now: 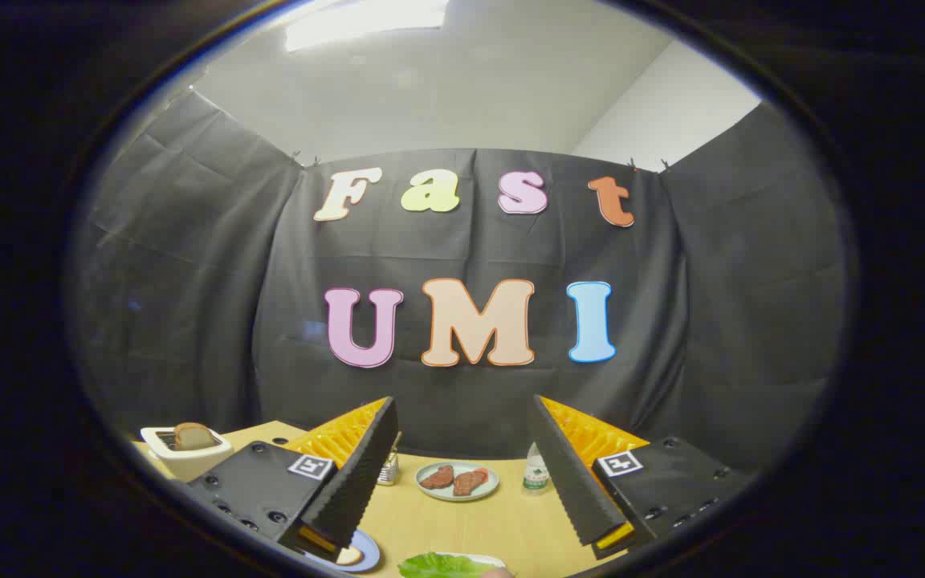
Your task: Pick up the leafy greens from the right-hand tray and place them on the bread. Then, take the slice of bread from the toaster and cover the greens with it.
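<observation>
Greens [442, 565] lie nearest, low between the two fingers and a little below their tips, on a white tray [485, 559]. Gripper [462, 474] is wide open and holds nothing. So the leaf is almost straight down and ahead; I judge the fingers must tilt down to reach it. Blue plate with bread [350, 554] sits under the left finger; the toaster [185, 452] with its slice stands further left.
</observation>
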`<act>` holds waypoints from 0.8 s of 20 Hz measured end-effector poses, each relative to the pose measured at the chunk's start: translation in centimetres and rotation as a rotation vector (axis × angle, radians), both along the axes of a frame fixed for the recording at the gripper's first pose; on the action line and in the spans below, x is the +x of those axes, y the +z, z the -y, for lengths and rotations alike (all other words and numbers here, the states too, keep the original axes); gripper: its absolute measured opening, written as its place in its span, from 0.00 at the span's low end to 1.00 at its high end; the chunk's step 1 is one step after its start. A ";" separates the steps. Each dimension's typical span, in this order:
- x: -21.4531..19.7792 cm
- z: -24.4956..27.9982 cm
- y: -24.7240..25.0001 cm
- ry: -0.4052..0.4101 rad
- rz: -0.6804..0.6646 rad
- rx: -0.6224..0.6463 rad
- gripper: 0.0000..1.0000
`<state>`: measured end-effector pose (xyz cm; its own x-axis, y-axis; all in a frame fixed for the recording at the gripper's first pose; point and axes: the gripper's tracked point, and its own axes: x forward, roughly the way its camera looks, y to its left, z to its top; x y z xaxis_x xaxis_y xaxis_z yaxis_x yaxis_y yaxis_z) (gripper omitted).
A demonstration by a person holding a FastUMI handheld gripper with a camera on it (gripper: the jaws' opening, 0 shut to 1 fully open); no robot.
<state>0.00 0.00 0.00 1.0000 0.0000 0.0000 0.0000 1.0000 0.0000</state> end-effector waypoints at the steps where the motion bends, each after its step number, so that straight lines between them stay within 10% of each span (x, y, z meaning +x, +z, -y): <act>1: 0.0 0.2 0.2 -0.003 0.004 -0.001 1.00; 16: -0.4 0.2 0.5 0.000 0.014 0.009 1.00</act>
